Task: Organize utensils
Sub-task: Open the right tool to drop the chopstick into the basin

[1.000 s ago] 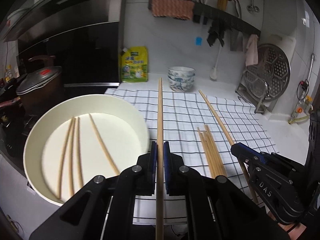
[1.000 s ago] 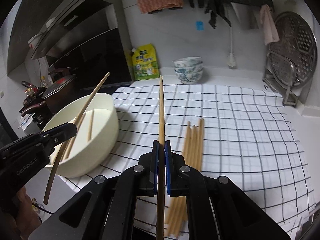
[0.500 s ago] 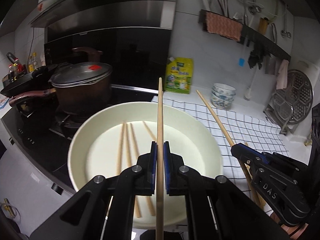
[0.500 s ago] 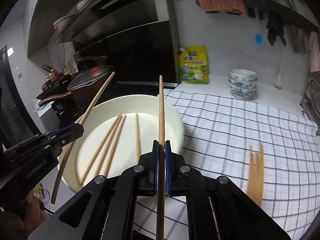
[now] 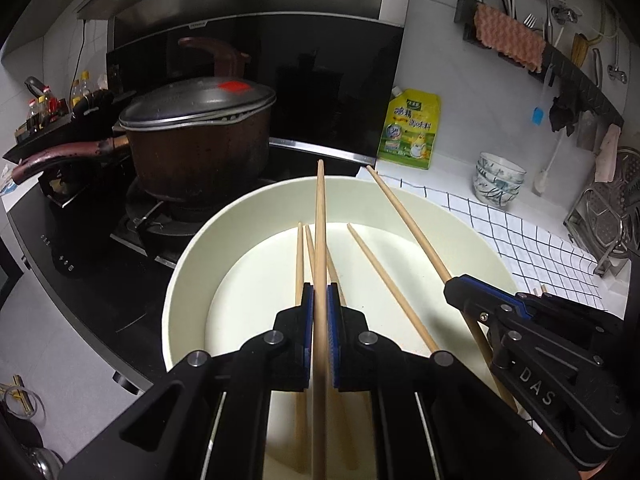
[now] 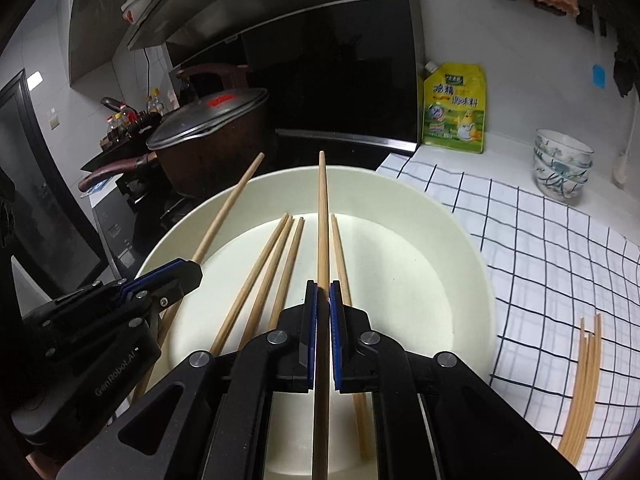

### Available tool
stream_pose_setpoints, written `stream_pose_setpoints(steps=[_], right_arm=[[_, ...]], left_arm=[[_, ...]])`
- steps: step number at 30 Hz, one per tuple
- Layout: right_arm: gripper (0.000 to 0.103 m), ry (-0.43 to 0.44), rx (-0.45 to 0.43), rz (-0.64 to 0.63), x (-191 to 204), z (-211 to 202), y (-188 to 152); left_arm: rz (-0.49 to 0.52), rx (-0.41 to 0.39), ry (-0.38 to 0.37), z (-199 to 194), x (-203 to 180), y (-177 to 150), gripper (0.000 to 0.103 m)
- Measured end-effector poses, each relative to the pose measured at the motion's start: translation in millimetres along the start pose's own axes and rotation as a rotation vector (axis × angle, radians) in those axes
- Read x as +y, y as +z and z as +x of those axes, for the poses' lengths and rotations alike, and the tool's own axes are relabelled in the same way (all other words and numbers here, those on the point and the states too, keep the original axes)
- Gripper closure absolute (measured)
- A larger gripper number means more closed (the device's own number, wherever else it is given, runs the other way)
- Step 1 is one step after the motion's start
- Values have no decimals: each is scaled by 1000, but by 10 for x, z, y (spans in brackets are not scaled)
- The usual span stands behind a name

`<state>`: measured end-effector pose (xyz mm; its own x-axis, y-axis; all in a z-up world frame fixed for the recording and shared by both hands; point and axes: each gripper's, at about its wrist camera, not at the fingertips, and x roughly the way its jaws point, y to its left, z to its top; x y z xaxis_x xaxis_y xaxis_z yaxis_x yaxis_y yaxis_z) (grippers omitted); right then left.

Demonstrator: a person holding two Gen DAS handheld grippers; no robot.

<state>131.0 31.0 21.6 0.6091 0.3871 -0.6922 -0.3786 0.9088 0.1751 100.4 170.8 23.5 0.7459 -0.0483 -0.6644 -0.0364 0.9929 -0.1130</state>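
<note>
My left gripper [image 5: 319, 292] is shut on a wooden chopstick [image 5: 320, 216] and holds it above a cream round basin [image 5: 188, 248]. My right gripper [image 6: 323, 288] is shut on another chopstick [image 6: 322, 208] above the same basin [image 6: 460, 240]. Several chopsticks [image 6: 276, 256] lie flat on the basin floor. The right gripper [image 5: 452, 284] with its chopstick [image 5: 404, 216] shows at the right of the left wrist view. The left gripper [image 6: 188, 272] with its chopstick [image 6: 228, 212] shows at the left of the right wrist view.
A bundle of chopsticks [image 6: 584, 376] lies on the checked cloth [image 6: 560, 256] right of the basin. A lidded brown pot [image 5: 200, 136] stands on the black stove [image 5: 88, 248] behind left. A yellow pouch [image 5: 412, 132] and stacked bowls [image 5: 498, 180] stand by the wall.
Both grippers have swung left from the checked cloth to above the basin, each still holding its chopstick. The basin now fills the middle of both views.
</note>
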Motion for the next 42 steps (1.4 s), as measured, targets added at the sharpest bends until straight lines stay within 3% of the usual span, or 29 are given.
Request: stream_pose_setpoints(steps=[13,18,21,23,36,42], right_arm=[[97,-13,73,26,-91,272,-58],[83,-25,32,57,-162,173,-74],[83,-31,23,61,-192,116,-94],[83,-33,19,58,-198,83,-114],[82,-52,-21,50,-223,-190,-238],[76,-64,-51,58,-290,-418,-322]], left_arm=[[-15,43,24,230,52,-25,93],[-34,44,46,195,94,-44,68],[-40,34,58,152,103,-70,52],[-45,21,65,114,106,-84,32],[-35,-1,72,-89,28,-149,30],[-32,-21,69,-216,-78,-192,20]])
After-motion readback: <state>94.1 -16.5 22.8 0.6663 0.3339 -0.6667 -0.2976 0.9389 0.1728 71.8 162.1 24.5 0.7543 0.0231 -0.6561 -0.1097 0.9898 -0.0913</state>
